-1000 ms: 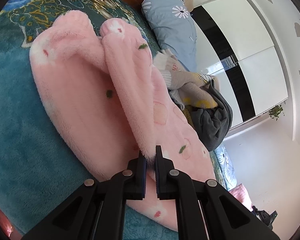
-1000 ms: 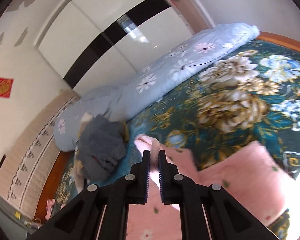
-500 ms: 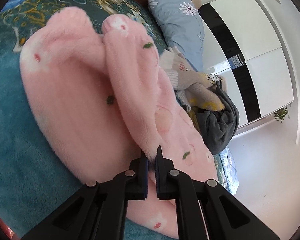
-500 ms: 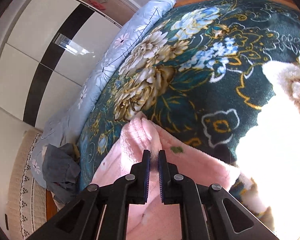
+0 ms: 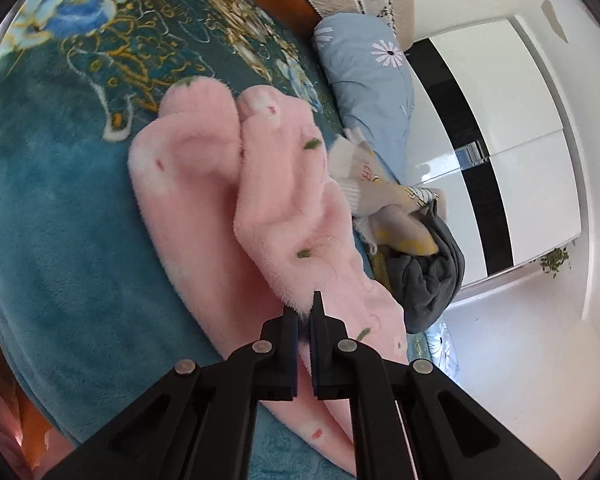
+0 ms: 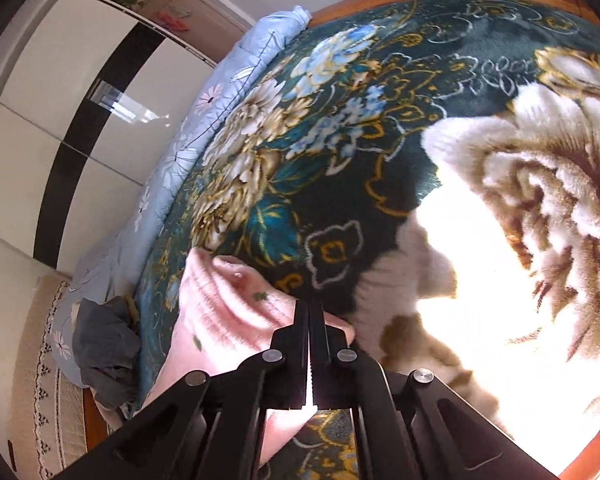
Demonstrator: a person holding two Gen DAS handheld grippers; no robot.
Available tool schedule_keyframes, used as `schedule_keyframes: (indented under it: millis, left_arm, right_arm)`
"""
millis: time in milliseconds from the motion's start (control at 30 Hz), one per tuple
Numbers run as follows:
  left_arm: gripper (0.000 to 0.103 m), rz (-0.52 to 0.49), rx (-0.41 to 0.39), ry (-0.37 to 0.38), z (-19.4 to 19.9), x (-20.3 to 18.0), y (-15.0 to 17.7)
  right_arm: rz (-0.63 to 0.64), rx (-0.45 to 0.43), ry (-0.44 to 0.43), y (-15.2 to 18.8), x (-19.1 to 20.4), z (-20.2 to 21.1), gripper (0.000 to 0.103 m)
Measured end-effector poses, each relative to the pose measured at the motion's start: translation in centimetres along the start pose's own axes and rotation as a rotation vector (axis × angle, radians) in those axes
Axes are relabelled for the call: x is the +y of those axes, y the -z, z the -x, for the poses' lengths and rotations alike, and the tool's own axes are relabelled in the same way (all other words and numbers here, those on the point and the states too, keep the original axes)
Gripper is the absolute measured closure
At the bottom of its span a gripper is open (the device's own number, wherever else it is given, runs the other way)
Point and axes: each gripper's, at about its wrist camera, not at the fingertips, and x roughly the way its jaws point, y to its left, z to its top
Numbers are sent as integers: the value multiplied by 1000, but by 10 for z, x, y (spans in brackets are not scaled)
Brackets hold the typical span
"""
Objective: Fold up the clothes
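Clearly the fold is under way, not finished: the pink fleece garment (image 5: pixel 204 200) lies on the bed (image 5: pixel 60 248), one flap raised in a ridge and not yet laid flat. The left tool (image 5: pixel 305 314) is pressed together, pinching that flap's fuzzy edge right at its tips. The right tool (image 6: pixel 309 312) is also pressed together at the garment's far edge (image 6: pixel 228 312); whether fleece sits between its tips I cannot tell. A heap of other clothes (image 5: pixel 416 256) beside the blue quilt (image 5: pixel 372 76) looks unfolded, so much is left.
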Motion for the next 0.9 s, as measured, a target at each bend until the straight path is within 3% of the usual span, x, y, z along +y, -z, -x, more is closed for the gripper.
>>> schedule_keyframes:
  millis: [167, 200, 400, 467, 600, 900]
  left_arm:
    - [99, -103, -11, 6, 1, -24, 5]
    - [99, -101, -8, 5, 0, -23, 6]
    - [99, -49, 11, -3, -3, -8, 8]
    - [99, -50, 14, -8, -3, -7, 9]
    - [99, -53, 18, -15, -4, -8, 9]
    - [99, -50, 33, -34, -7, -5, 11]
  right_arm:
    - [57, 28, -50, 5, 15, 2, 102]
    - [57, 38, -61, 7, 17, 2, 98]
    - [18, 113, -120, 19, 19, -3, 97]
    - [11, 150, -107, 24, 19, -10, 93]
    - [-16, 189, -90, 32, 15, -20, 60]
    - [10, 191, -85, 38, 25, -36, 59]
